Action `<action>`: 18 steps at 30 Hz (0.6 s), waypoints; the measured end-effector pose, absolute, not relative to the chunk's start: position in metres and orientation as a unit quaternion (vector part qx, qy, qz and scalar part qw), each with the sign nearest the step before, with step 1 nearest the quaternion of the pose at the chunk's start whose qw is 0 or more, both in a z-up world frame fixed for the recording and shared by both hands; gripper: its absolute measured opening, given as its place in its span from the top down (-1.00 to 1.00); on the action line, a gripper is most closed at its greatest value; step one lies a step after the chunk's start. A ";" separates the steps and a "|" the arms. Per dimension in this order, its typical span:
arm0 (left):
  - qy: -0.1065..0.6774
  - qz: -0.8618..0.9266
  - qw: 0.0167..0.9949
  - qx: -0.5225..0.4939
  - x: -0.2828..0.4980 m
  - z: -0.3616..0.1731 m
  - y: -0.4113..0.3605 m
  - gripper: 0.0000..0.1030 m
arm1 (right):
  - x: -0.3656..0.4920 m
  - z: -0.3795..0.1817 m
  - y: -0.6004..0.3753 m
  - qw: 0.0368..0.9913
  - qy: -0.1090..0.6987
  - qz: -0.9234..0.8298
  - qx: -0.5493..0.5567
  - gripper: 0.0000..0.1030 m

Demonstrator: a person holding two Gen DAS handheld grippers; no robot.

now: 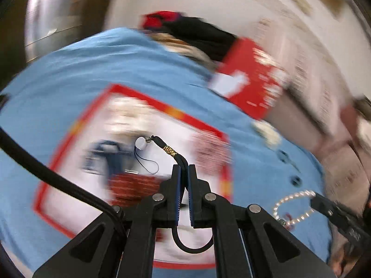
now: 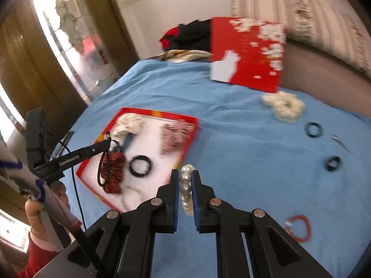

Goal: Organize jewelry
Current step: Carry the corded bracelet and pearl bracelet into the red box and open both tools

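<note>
A: Step in hand looked like the carry. Both tools were loaded and over the blue cloth (image 2: 231, 139) on the bed. Left gripper (image 1: 184, 173) was clamped on a black cord (image 1: 178, 159) with a gold wrap, white bead dangling off its tip. Right gripper (image 2: 185, 180) was pinched on a pearl bracelet (image 2: 186, 185), pearls stacked between the pads.

B: Where was the drop point?

A: My read: the red-rimmed tray (image 2: 185, 139), near the cloth's left edge. It already held a white scrunchie, a black hair tie, red beaded pieces. Left gripper hung right over it; right sat just off its near corner.

B: Next move?

A: Probably lower each piece onto a bare white patch of the tray, then let go. The cord's loop hangs behind the jaws and could snag on release.

B: Any view differences?

A: Left wrist view was badly smeared; tray contents unreadable there. It did show the pearl loop hanging free off the right tool at the lower right. Right wrist view was sharper: loose items toward the cloth's right edge, namely a white scrunchie (image 2: 284, 106), two black rings, a small metal clip, a red bead bracelet (image 2: 300, 229). Also a red box lid (image 2: 245, 53) at the far edge, and the person's hand and red sleeve on the left tool.
</note>
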State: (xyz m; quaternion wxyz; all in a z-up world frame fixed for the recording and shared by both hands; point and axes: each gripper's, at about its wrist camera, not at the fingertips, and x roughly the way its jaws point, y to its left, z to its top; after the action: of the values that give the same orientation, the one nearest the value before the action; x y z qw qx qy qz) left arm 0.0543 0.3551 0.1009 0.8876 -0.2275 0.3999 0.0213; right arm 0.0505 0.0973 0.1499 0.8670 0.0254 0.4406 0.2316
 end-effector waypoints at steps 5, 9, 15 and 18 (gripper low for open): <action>0.435 0.097 0.857 -0.259 0.053 0.081 0.407 0.90 | 0.080 0.135 0.156 0.854 0.450 0.262 0.010 0.79; 0.470 0.129 0.835 -0.255 0.052 0.064 0.423 0.90 | 0.107 0.120 0.201 0.844 0.459 0.276 0.001 0.79; 0.494 0.140 0.823 -0.241 0.051 0.051 0.429 0.89 | 0.141 0.095 0.245 0.835 0.473 0.281 0.005 0.79; 0.489 0.145 0.824 -0.246 0.051 0.054 0.427 0.82 | 0.158 0.070 0.248 0.829 0.497 0.257 0.001 0.78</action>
State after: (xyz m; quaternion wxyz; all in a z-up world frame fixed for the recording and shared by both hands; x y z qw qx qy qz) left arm 0.0506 0.4273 0.0541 0.8242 -0.2463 0.4889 0.1449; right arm 0.1582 0.2484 0.0700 0.8287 0.0005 0.4970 0.2575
